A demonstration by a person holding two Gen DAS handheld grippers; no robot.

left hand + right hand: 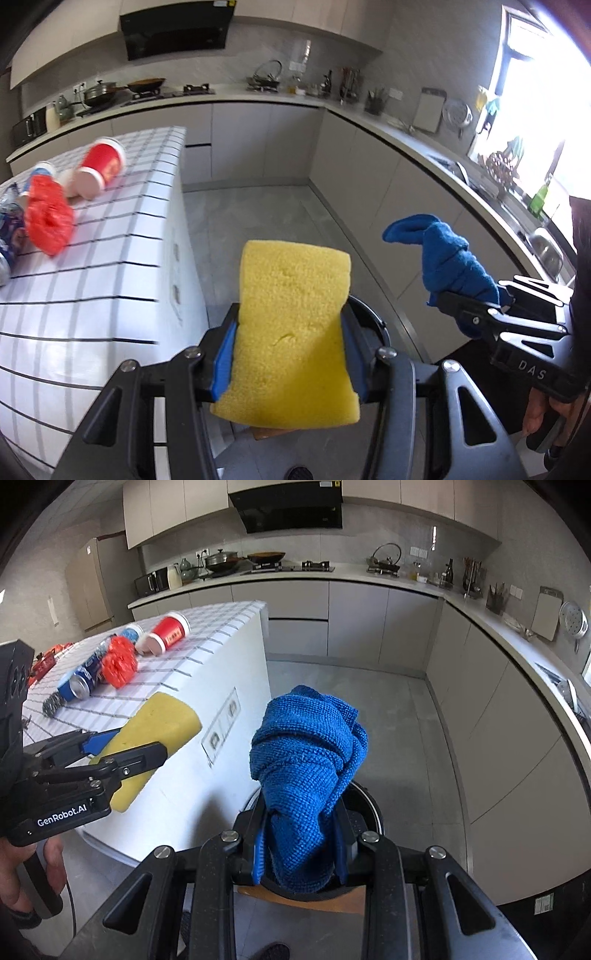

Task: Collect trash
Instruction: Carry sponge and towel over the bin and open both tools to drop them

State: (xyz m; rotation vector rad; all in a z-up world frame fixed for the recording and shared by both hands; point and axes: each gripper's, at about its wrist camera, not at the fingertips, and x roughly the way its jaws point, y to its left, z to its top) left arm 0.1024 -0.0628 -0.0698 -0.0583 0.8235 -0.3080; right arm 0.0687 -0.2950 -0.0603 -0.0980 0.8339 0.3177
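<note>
My left gripper (290,325) is shut on a yellow sponge (291,317) and holds it in the air beside the tiled island; it also shows in the right wrist view (155,734). My right gripper (301,827) is shut on a bunched blue cloth (306,760), also seen in the left wrist view (447,258). Both are held over a round black bin (365,805) standing on the floor. On the island top lie a red paper cup (101,166), a crumpled red plastic bag (48,218), a blue can (79,681) and a steel scourer (50,707).
The white tiled island (207,653) stands at the left, with sockets on its side. Grey floor runs ahead to an L-shaped kitchen counter (369,578) with a hob, pans and utensils. A sink (546,247) lies under the window at the right.
</note>
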